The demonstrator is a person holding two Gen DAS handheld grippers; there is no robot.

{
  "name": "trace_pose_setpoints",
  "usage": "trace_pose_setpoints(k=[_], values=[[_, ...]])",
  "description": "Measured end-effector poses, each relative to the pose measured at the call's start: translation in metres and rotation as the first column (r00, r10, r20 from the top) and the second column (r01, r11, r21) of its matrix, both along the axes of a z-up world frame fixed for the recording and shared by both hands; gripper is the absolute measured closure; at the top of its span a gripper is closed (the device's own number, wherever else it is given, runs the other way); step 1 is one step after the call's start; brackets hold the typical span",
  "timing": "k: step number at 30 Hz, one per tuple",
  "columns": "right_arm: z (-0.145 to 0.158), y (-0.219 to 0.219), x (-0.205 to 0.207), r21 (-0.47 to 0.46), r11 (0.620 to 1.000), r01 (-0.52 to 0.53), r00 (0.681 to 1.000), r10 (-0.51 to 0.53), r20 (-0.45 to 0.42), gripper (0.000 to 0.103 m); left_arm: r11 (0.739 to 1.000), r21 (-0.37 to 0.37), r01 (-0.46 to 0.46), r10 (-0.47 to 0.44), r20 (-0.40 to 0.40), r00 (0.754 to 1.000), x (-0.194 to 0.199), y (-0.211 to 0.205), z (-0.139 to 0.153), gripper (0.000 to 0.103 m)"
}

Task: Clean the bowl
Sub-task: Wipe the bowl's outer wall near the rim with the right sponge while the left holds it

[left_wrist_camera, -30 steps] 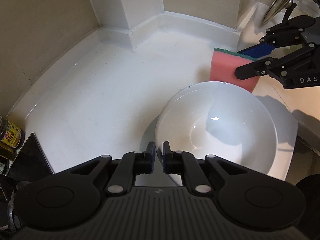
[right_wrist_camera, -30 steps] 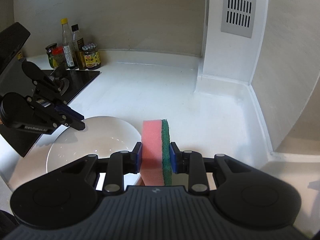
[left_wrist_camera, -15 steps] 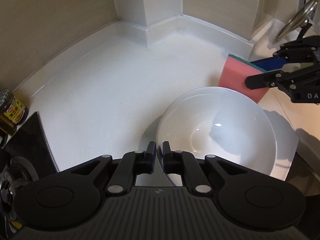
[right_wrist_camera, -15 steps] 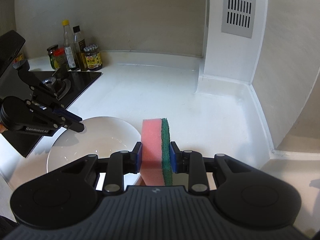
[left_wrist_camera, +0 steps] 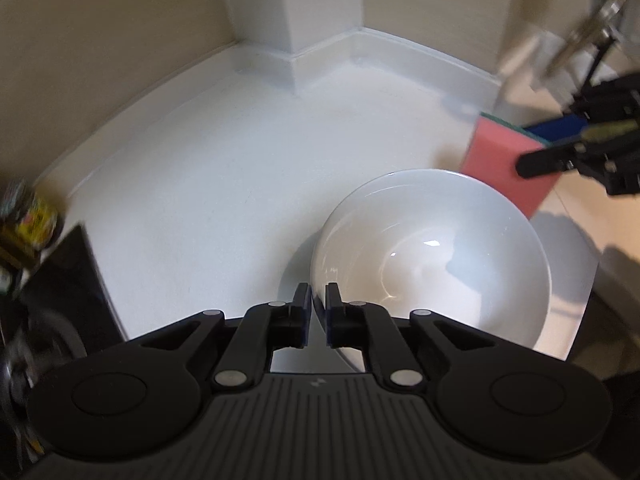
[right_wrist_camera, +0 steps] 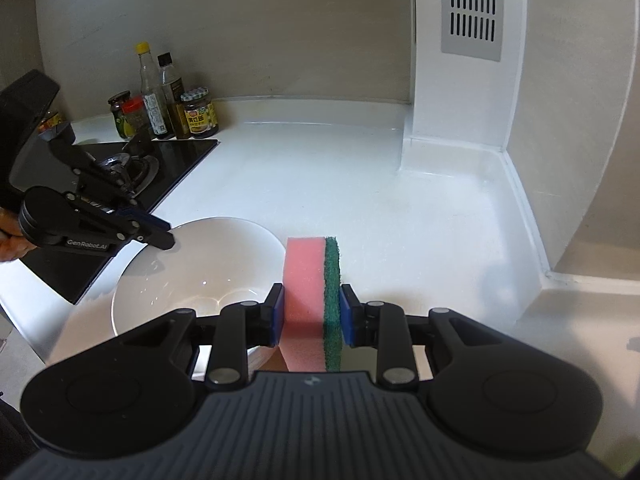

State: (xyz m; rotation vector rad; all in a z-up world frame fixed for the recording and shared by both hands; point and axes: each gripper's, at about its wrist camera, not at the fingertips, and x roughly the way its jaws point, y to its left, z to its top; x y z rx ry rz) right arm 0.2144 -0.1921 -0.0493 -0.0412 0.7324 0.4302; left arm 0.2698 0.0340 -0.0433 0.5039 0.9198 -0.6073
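Left gripper (left_wrist_camera: 318, 300): jaws pressed together on the near rim of the white bowl (left_wrist_camera: 432, 256), the thin wall pinched between the pads. My read is that the pinch is there to anchor the bowl so it cannot skate on the smooth counter once scrubbing starts. The tool points steeply down at the rim; in the right wrist view it comes in from the left, over the corner of the hob, with a bit of the person's hand (right_wrist_camera: 10, 240) behind its body.

Right gripper (right_wrist_camera: 312, 312): pads clamped on a pink sponge with a green scouring layer (right_wrist_camera: 312, 292), held on edge, pink face to the left pad, green to the right. Most of the sponge stands proud of the fingertips, likely so a free end can reach into the bowl. The tool tilts moderately down, hanging just beside and above the bowl's rim; sponge not yet inside.

Bowl sits on the white countertop (left_wrist_camera: 208, 184) near its front edge, just beside the black glass hob (right_wrist_camera: 160, 160). Interior looks glossy; I cannot tell whether it is wet or soiled.

Farther back: a cluster of sauce bottles and jars (right_wrist_camera: 168, 108) against the wall behind the hob, then a white boxed column with a vent grille (right_wrist_camera: 472, 8) in the corner.
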Motion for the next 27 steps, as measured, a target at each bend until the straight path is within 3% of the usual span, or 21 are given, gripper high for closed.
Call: trace_pose_setpoints(k=[3,5,8,10,15,23,27], values=[[-0.002,0.005,0.015,-0.009,1.000,0.002,1.000,-0.002,0.019,0.079,0.994,0.027,0.108,-0.108,0.027,0.994,0.008,-0.010,-0.001,0.098],[-0.003,0.007,0.023,-0.013,1.000,0.004,1.000,-0.004,0.027,0.079,0.995,0.011,0.103,-0.103,0.024,0.994,0.014,-0.010,-0.001,0.097],[-0.002,0.008,0.023,-0.009,1.000,0.003,1.000,-0.003,0.028,0.079,0.997,-0.051,-0.060,0.059,-0.029,0.998,0.021,-0.001,0.000,0.087],[-0.002,0.006,0.020,-0.002,1.000,0.005,1.000,-0.005,0.024,0.079,0.988,-0.076,-0.136,0.133,-0.044,0.990,0.011,0.010,0.001,0.087],[-0.002,-0.001,0.006,0.034,0.999,0.014,1.000,-0.015,0.001,0.079,0.973,-0.115,-0.202,0.193,-0.087,0.977,-0.008,0.026,-0.005,0.088],[-0.001,-0.004,0.007,0.014,1.000,-0.005,1.000,0.005,-0.012,0.079,0.999,-0.032,-0.006,0.006,-0.025,1.000,0.010,0.002,-0.010,0.095],[-0.002,-0.004,0.017,0.021,1.000,0.018,1.000,-0.018,-0.003,0.079,0.999,-0.045,-0.025,0.024,-0.030,0.999,0.023,-0.006,-0.011,0.096]])
